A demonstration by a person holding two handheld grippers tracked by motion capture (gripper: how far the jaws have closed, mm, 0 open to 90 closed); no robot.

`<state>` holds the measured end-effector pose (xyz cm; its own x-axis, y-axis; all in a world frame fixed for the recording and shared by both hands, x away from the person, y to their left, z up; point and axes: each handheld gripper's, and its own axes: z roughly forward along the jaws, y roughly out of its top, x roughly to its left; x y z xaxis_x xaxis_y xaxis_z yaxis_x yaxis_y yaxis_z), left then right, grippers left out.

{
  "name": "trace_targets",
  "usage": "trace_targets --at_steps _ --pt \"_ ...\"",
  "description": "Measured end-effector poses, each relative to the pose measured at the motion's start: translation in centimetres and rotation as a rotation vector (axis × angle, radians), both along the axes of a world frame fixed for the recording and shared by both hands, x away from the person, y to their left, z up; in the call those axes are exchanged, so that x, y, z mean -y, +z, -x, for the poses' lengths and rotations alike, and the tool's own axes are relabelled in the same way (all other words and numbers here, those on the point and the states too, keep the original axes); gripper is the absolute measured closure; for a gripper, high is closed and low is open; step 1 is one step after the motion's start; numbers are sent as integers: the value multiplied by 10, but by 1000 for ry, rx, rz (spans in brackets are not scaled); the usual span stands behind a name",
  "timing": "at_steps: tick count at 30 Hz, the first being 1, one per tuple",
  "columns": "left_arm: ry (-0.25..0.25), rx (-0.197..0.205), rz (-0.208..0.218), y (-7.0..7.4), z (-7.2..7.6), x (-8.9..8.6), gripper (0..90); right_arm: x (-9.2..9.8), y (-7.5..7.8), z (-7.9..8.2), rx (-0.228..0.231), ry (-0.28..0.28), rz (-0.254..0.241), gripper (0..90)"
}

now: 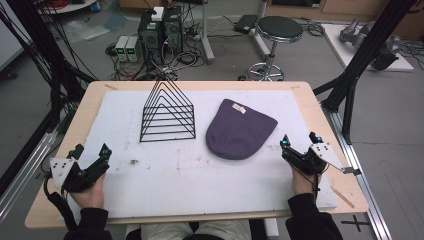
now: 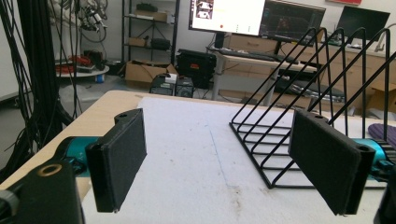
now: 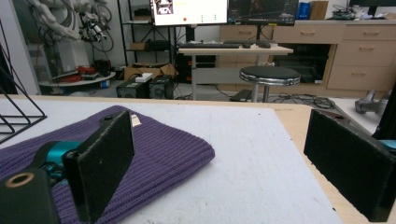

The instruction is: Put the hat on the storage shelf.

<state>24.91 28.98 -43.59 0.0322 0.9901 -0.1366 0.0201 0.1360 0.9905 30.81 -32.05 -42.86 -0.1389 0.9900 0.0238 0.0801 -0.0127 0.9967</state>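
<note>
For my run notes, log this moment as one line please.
left gripper: open, empty | right gripper: open, empty | purple beanie: flat on white mat | wire rack: upright, left of beanie

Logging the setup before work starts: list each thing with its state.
Left gripper: open, holding nothing.
Right gripper: open, holding nothing.
Purple beanie: lying flat on the white mat, untouched.
Black wire rack: upright on the mat, empty.
</note>
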Motion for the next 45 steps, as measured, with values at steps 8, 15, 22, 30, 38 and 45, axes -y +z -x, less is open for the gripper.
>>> trace_targets --at_steps 8,15,22,30,38,45 --pt "-8 0 -8 0 1 2 194 0 0 1 1 1 2 80" --pt "-11 -2 -20 0 -1 3 194 1 1 1 -2 5 6 80" --pt "-18 -8 -31 2 -5 3 193 0 6 -2 2 28 -1 80" --pt "-29 -15 -59 4 -8 7 193 2 15 -7 4 50 -7 80" --pt "-34 -22 -54 3 -11 9 194 1 37 -15 15 121 24 80" --pt "-41 -31 -43 4 -12 9 193 -8 63 -25 18 225 109 80"
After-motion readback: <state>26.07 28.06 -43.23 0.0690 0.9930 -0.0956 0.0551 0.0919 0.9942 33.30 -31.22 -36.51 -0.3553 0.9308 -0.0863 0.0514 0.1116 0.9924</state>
